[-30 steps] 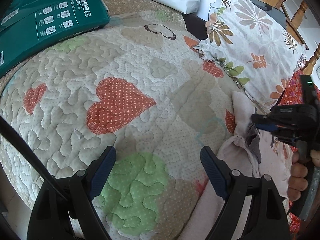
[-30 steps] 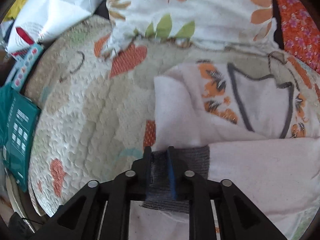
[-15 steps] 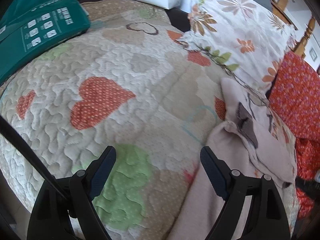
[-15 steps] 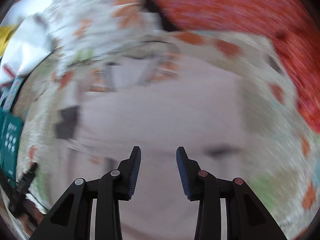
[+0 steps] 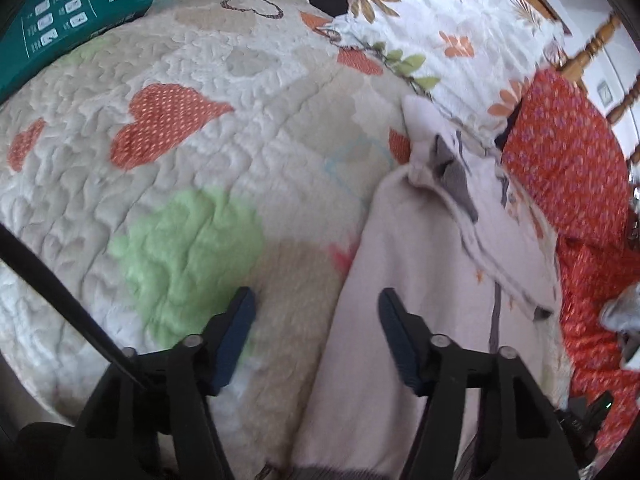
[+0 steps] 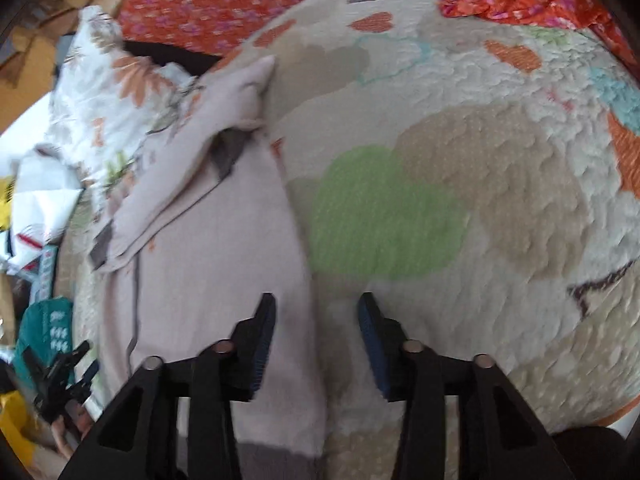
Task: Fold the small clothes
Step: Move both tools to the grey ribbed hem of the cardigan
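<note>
Left wrist view: the left gripper (image 5: 314, 330) is seen released, its two blue-padded fingers (image 5: 234, 336) spread wide and nothing held between them; it is poised over the left edge of a pale pink garment (image 5: 420, 280), one finger above the quilt (image 5: 180, 184) and the other above the cloth. The garment is laid lengthwise on the quilted bed cover, which is patterned with orange, green and beige hearts. A sleeve with a grey cuff (image 5: 454, 176) is folded inward across the garment's upper part. At the far side, a white floral pillow (image 5: 440, 20) is touched by the top of the garment, and a red floral cloth (image 5: 568, 152) is seen to the right of it. A green package (image 5: 60, 24) rests at the upper left corner of the bed. Right wrist view: the right gripper (image 6: 316, 332) is likewise shown released and empty, its fingers (image 6: 262, 336) parted over the garment's (image 6: 208, 272) right edge, one above the cloth and one above the quilt (image 6: 500, 184). The folded sleeves, grey cuff (image 6: 230, 150) included, are seen lying across the chest area. The left gripper (image 6: 60, 376) is visible at the lower left, beside the garment's opposite edge. Both views are slightly blurred.
</note>
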The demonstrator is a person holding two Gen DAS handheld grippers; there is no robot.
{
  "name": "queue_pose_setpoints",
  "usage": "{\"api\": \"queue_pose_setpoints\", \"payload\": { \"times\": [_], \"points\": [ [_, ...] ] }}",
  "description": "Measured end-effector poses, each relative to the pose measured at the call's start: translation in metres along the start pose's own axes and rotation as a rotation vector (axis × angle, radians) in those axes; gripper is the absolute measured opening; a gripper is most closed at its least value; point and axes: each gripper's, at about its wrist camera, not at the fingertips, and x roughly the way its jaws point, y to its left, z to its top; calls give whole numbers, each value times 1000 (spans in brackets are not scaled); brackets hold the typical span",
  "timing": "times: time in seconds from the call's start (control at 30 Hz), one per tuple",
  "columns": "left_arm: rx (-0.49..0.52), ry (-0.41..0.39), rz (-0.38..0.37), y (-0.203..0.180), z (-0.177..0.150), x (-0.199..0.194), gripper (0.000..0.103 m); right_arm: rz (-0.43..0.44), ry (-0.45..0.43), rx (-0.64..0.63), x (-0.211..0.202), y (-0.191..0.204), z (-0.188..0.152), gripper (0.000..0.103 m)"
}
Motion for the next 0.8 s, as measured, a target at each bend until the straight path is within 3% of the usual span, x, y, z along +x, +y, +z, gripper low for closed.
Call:
{"api": "queue_pose_setpoints", "payload": {
  "times": [0.13, 0.37, 0.47, 0.53, 0.6, 0.67, 0.8],
  "points": [
    [16, 44, -26, 2, -23, -8, 59, 200, 76, 23, 7, 2, -24, 53],
    [87, 108, -16, -4, -69, -16, 58, 326, 134, 18, 9, 11, -59, 53],
    [93, 142, -41, -4, -85, -17, 53, 356, 159, 18, 12, 12, -70, 53],
    [90, 143, -37, -2, -93, -21, 40, 355, 158, 6, 11, 15, -75, 53],
    [59, 176, -80, 3, -99, -19, 27, 361, 159, 7, 9, 15, -76, 53],
    [8, 211, -128, 12, -106, -16, 25, 373, 164, 21, 11, 15, -77, 53],
    [-16, 199, -152, 13, -107, -16, 25, 378, 160, 34, 10, 13, -81, 53]
  ]
}}
